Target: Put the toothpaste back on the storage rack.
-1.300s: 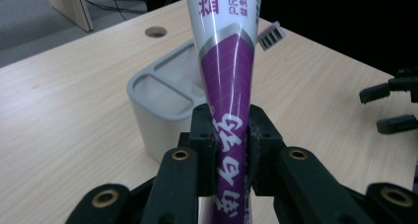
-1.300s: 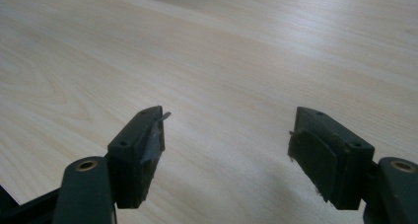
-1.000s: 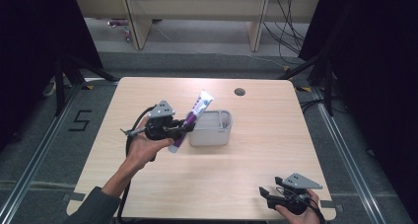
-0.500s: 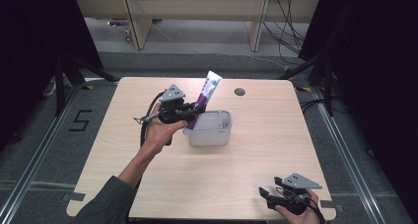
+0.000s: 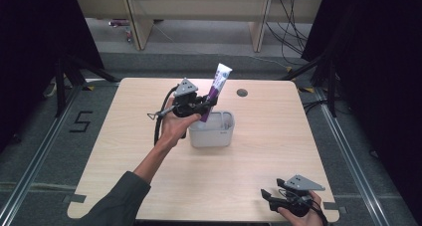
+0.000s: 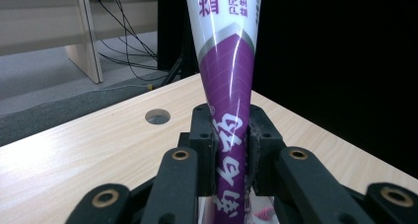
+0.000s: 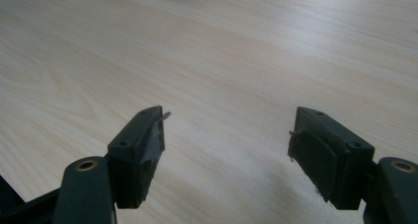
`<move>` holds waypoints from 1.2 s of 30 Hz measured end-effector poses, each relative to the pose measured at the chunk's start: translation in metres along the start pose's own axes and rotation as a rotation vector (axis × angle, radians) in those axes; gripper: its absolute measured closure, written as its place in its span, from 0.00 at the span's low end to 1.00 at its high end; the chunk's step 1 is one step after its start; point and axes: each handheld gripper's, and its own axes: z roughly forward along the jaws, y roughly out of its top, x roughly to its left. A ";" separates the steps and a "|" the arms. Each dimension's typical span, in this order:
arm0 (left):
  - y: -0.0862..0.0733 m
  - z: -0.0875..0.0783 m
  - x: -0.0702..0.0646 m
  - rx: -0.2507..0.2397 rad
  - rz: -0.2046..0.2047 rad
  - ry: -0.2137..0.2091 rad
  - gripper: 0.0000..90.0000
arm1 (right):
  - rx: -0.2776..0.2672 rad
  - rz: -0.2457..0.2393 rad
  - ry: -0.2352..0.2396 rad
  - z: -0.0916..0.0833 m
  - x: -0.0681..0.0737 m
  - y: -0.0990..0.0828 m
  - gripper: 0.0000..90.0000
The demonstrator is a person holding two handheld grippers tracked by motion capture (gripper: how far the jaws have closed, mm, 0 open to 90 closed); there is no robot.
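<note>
Toothpaste tube (image 5: pixel 217 86) is riding tilted above the grey holder (image 5: pixel 213 131), clenched low down by the left gripper (image 5: pixel 208 104). Right gripper (image 5: pixel 271 200) is idling with its 2 jaws apart. Best lowering it straight, bottom end leading into a compartment.

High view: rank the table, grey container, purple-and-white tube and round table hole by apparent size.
1. table
2. grey container
3. purple-and-white tube, nearly as long but raised toward the camera, so unsure
4. round hole
</note>
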 end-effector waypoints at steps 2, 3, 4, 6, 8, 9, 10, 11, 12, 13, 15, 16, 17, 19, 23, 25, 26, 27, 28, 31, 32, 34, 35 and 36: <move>-0.001 0.005 0.000 0.003 -0.003 0.009 0.85 | -0.006 -0.006 -0.004 0.000 0.000 0.000 0.32; -0.001 0.007 0.000 0.004 -0.003 0.010 0.85 | -0.007 -0.012 -0.014 -0.001 -0.001 0.000 0.32; -0.002 0.009 0.001 0.001 -0.010 0.010 0.85 | -0.007 -0.013 -0.015 -0.001 -0.001 0.000 0.32; -0.003 0.012 0.001 -0.002 -0.005 0.013 0.85 | -0.007 -0.014 -0.014 -0.001 -0.001 0.000 0.32; -0.004 0.015 0.001 0.001 -0.001 0.015 0.85 | -0.004 -0.015 -0.014 -0.001 -0.001 0.000 0.32; -0.005 0.017 0.001 0.001 0.001 0.017 0.85 | -0.003 -0.015 -0.012 -0.001 -0.001 0.000 0.32; -0.006 0.018 0.002 0.002 0.003 0.018 0.85 | -0.005 -0.013 -0.011 -0.001 -0.001 0.000 0.32; -0.007 0.020 0.002 0.002 0.000 0.019 0.85 | -0.004 -0.015 -0.011 -0.001 -0.001 0.000 0.32; -0.008 0.021 0.003 0.000 -0.002 0.020 0.85 | -0.005 -0.014 -0.011 -0.001 -0.001 0.000 0.32; -0.008 0.023 0.004 -0.006 -0.008 0.022 0.85 | -0.005 -0.015 -0.010 -0.001 -0.001 0.000 0.32; -0.010 0.026 0.007 -0.007 -0.016 0.032 0.85 | -0.007 -0.015 -0.007 -0.001 -0.001 0.000 0.32; -0.011 0.027 0.007 -0.011 -0.020 0.035 0.85 | -0.007 -0.015 -0.007 -0.001 -0.001 0.000 0.32; -0.012 0.028 0.008 -0.012 -0.021 0.033 0.85 | -0.007 -0.015 -0.007 -0.001 -0.001 0.000 0.32; -0.013 0.029 0.008 -0.004 -0.013 0.036 0.85 | -0.002 -0.015 -0.007 -0.002 -0.001 0.000 0.32; -0.018 0.032 0.008 -0.001 -0.018 0.038 0.85 | -0.001 -0.017 -0.007 -0.002 -0.001 0.000 0.32; -0.020 0.033 0.007 0.005 -0.013 0.040 0.85 | 0.000 -0.017 -0.005 -0.002 -0.001 0.000 0.32; -0.020 0.033 0.007 0.003 -0.011 0.038 0.85 | 0.000 -0.018 -0.006 -0.002 -0.001 0.000 0.32; -0.021 0.034 0.007 0.000 -0.010 0.036 0.85 | -0.002 -0.019 -0.007 -0.002 -0.001 0.000 0.32; -0.022 0.035 0.006 -0.003 -0.009 0.035 0.85 | -0.001 -0.016 -0.005 -0.002 -0.001 0.000 0.32; -0.025 0.036 0.007 -0.001 -0.013 0.039 0.85 | 0.014 0.015 0.012 -0.001 0.002 -0.001 0.32; -0.027 0.037 0.006 0.000 -0.010 0.042 0.85 | 0.014 0.024 0.006 -0.001 0.003 -0.001 0.32; -0.030 0.038 0.007 0.004 -0.008 0.039 0.85 | -0.034 0.025 0.005 0.003 0.004 -0.003 0.32; -0.031 0.038 0.007 0.007 -0.007 0.039 0.85 | -0.018 0.039 0.014 0.002 0.004 -0.002 0.32; -0.032 0.039 0.007 0.009 -0.009 0.040 0.85 | 0.006 -0.018 0.002 -0.001 0.000 -0.001 0.32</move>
